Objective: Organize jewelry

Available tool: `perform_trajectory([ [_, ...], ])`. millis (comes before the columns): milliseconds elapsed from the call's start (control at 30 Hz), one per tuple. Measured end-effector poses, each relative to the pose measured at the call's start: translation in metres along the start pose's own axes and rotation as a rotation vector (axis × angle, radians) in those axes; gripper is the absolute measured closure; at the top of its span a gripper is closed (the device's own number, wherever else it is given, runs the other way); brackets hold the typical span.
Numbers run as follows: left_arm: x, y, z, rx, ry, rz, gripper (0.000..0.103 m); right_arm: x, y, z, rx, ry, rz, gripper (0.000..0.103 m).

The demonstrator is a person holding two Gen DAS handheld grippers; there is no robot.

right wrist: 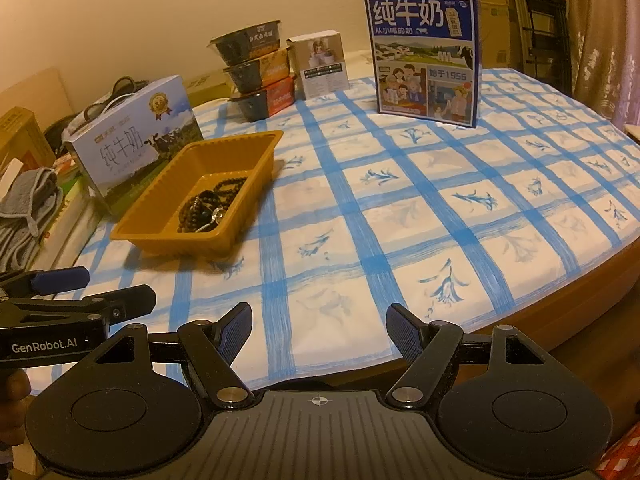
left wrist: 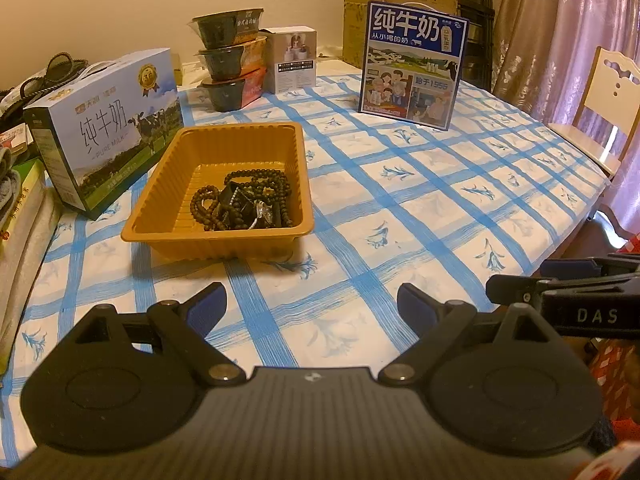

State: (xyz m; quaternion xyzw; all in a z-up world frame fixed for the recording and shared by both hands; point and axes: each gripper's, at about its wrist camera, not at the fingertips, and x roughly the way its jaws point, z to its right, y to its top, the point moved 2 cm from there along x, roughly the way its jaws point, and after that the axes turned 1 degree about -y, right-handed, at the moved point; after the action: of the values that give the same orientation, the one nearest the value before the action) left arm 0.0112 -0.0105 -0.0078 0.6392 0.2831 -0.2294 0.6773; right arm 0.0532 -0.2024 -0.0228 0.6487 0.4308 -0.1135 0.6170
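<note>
An orange plastic tray (left wrist: 168, 184) sits on the blue-checked tablecloth and holds a tangle of dark bead strings and silvery jewelry (left wrist: 244, 200). The tray (right wrist: 160, 196) and jewelry (right wrist: 208, 208) also show in the right wrist view, at left. My left gripper (left wrist: 312, 304) is open and empty, low above the cloth, a short way in front of the tray. My right gripper (right wrist: 319, 326) is open and empty near the table's front edge, right of the tray. Each gripper shows at the edge of the other's view.
A light milk carton box (left wrist: 104, 128) stands left of the tray. Stacked black food bowls (left wrist: 232, 60) and a small white box (left wrist: 296, 60) stand behind it. A dark blue milk box (left wrist: 412, 68) stands at the back. A chair (left wrist: 600, 108) is at the right.
</note>
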Motion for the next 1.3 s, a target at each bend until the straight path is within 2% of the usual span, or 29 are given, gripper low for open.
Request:
perform_trajectory([
  [1300, 0.003, -0.0009, -0.0007, -0.004, -0.001, 0.001, 0.012, 0.0013, 0.0001, 0.0004, 0.002, -0.003, 0.001, 0.029],
])
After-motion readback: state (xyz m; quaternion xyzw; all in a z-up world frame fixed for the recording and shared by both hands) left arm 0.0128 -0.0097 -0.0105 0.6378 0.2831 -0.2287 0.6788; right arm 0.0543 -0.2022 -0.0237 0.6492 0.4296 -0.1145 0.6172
